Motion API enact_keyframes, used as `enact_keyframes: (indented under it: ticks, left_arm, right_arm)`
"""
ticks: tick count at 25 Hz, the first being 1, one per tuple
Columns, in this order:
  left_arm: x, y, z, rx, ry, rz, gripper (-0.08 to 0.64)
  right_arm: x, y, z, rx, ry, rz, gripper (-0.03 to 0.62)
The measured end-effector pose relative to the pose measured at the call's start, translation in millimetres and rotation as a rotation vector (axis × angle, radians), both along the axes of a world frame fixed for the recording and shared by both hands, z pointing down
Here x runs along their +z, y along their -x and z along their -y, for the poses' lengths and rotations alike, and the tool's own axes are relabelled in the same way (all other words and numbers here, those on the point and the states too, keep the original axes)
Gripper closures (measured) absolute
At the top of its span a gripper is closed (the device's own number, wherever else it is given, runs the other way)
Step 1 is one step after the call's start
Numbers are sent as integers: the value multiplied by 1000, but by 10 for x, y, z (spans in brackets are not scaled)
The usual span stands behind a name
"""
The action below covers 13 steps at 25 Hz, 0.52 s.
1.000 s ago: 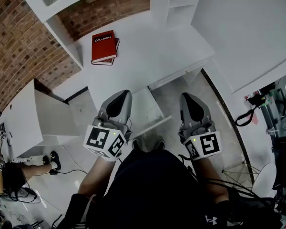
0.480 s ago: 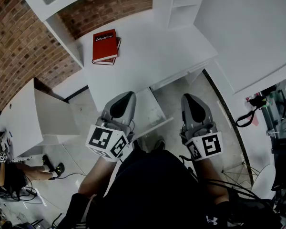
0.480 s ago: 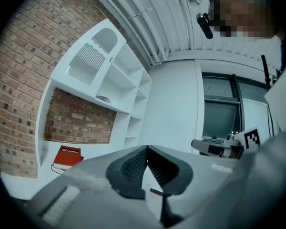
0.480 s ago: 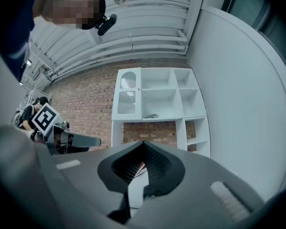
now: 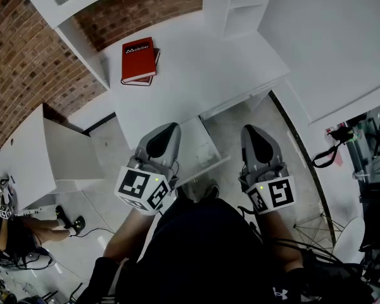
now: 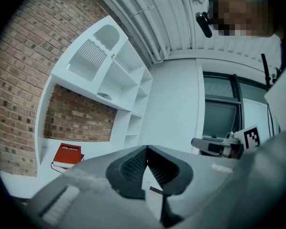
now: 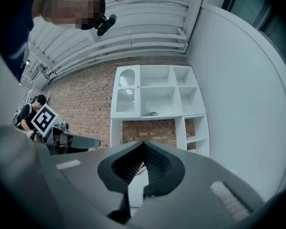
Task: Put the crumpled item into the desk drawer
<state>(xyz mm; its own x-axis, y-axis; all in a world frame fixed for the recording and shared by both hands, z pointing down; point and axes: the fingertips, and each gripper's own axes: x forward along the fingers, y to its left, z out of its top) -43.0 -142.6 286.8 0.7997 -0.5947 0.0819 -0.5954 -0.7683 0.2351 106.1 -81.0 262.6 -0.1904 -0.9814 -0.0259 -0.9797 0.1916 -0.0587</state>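
Two books lie stacked on the white desk (image 5: pixel 202 75), a red book (image 5: pixel 138 60) on top of a second book (image 5: pixel 156 58). One drawer (image 5: pixel 206 152) stands pulled out below the desk's front edge. The left gripper (image 5: pixel 168 129) and the right gripper (image 5: pixel 251 132) hang over it, each with its jaws pressed together, holding and touching nothing. Only the gripper views look into the shelf unit (image 7: pixel 157 92), where one small pale lump (image 7: pixel 152 113), possibly the crumpled item, lies on a shelf.
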Motion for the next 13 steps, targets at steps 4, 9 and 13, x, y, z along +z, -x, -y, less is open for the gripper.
enact_keyframes:
  ticks: [4, 9, 13]
  left_arm:
    - [47, -6, 20, 9, 9, 1, 557]
    - [64, -10, 61, 17, 11, 2, 557]
    - [67, 8, 124, 17, 13, 2, 557]
  right_arm:
    - [21, 5, 39, 2, 3, -4, 591]
    - [55, 11, 83, 6, 13, -1, 591]
    - [51, 28, 141, 8, 11, 3, 591]
